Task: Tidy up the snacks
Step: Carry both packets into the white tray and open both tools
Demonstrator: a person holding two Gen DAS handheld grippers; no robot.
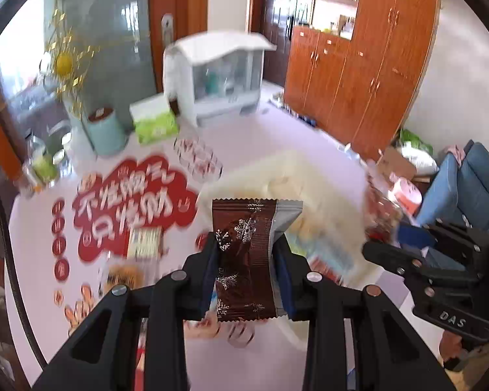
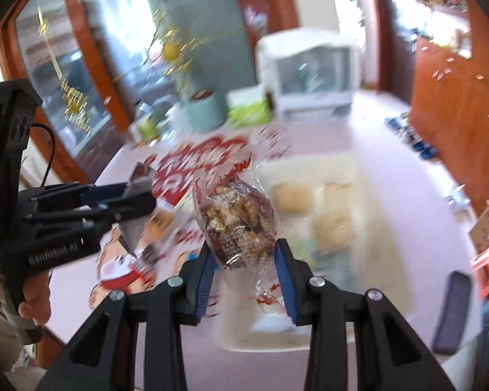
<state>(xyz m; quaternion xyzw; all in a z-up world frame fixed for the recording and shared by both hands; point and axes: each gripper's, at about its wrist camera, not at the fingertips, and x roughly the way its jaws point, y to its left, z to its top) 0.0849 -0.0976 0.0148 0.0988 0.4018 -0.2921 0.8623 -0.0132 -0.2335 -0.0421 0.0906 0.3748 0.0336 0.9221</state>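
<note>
My left gripper (image 1: 246, 244) is shut on a brown snack packet (image 1: 246, 260) with white snowflakes, held upright above the table. It also shows in the right wrist view (image 2: 137, 192) at the left, held side-on. My right gripper (image 2: 246, 249) is shut on a clear bag of caramel-coloured nut snack (image 2: 238, 221) with red print, held over a white tray (image 2: 368, 169) that holds several pale snack packs (image 2: 331, 228). The same tray (image 1: 296, 176) lies blurred behind the brown packet. The right gripper (image 1: 407, 238) shows at the right edge of the left wrist view.
Pink table with a red sticker (image 1: 130, 208). Loose snack packs (image 1: 143, 244) lie left of the tray. At the back stand a teal bin (image 1: 106, 130), a green-white pack (image 1: 155, 120) and a white cabinet box (image 1: 215, 81). Wooden cupboards (image 1: 358, 65) and a blue chair (image 1: 466, 182) are to the right.
</note>
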